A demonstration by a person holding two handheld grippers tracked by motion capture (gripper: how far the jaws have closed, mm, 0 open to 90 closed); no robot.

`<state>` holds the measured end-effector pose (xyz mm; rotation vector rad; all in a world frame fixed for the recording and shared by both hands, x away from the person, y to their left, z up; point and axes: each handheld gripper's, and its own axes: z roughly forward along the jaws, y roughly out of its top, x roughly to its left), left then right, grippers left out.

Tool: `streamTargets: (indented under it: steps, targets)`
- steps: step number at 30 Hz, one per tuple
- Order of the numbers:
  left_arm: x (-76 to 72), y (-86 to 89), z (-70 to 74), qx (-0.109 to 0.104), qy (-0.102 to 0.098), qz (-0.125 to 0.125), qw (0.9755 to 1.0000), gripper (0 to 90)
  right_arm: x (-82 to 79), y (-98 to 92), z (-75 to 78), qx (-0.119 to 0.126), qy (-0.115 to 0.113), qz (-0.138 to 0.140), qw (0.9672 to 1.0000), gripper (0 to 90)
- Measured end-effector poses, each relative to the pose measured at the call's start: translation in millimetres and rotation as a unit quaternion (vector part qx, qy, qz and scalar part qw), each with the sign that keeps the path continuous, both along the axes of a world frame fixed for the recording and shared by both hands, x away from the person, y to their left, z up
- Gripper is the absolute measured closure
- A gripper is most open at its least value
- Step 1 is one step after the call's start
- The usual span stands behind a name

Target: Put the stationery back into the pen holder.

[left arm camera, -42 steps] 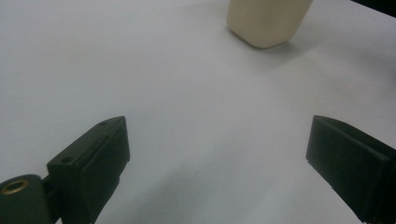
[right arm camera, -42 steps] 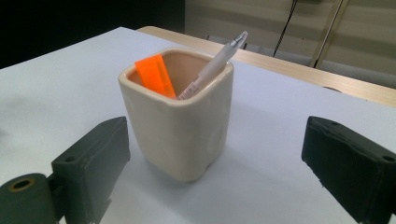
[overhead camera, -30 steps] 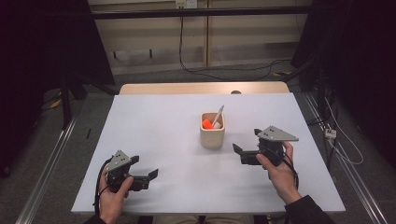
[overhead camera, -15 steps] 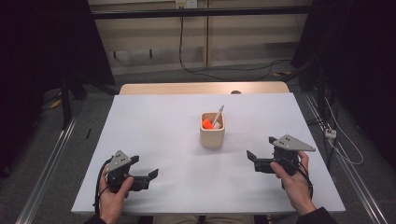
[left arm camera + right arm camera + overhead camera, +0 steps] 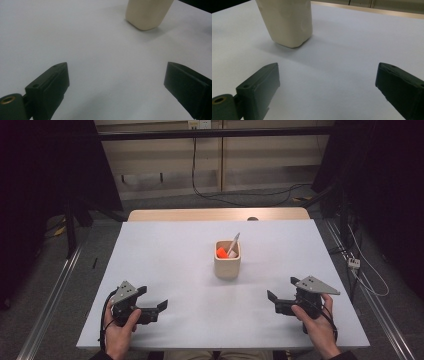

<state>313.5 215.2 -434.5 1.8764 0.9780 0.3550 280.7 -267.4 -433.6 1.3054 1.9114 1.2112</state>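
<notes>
- A cream-coloured cup (image 5: pixel 227 266) stands upright near the middle of the white tabletop (image 5: pixel 170 255); it serves here as the landmark for everything else.
- Inside the cup sit an orange object (image 5: pixel 221 252) and a pale stick-like utensil (image 5: pixel 234 244), which leans out over the cup's far right rim. What exactly they are is too small to tell.
- The left gripper (image 5: pixel 152 307) lies well to the near left of the cup, low over the tabletop and held in the person's left hand (image 5: pixel 120 330). Its fingers (image 5: pixel 53 87) are spread wide with nothing between them but bare tabletop.
- In the left gripper view the cup (image 5: pixel 147 13) appears ahead and toward the upper right, well clear of both fingers.
- The right gripper (image 5: pixel 277 302) lies to the near right of the cup, held in the person's right hand (image 5: pixel 317 325), with the grey three-cornered plate (image 5: pixel 315 284) on top. Its fingers (image 5: pixel 262 86) are likewise spread wide and hold nothing.
- In the right gripper view the cup (image 5: pixel 287 21) stands ahead and toward the upper left, apart from the fingers, casting a soft shadow on the tabletop (image 5: pixel 352 50).
- Both grippers point roughly inward toward the cup, each well apart from it and from the other.
- Beyond the cup, a light wooden edge (image 5: pixel 215 214) borders the far side of the tabletop.
</notes>
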Motion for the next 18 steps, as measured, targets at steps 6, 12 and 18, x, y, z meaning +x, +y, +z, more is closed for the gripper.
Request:
streamTargets:
  steps: [6,12,18]
  targets:
    - [0.3,1.3,-0.5,0.000,0.000,0.005,1.0000,6.2,-6.4,-1.3,-7.6,-0.005,-0.005,-0.006,1.0000,5.7]
    - [0.3,2.5,-0.1,-0.005,0.000,0.009,0.9999,6.2,-6.8,-0.6,-10.6,-0.006,-0.012,-0.009,0.9999,6.1]
    - [1.7,2.0,0.1,-0.001,0.001,0.012,0.9999,6.2,-4.6,-2.0,-12.0,-0.007,-0.009,-0.009,0.9999,6.1]
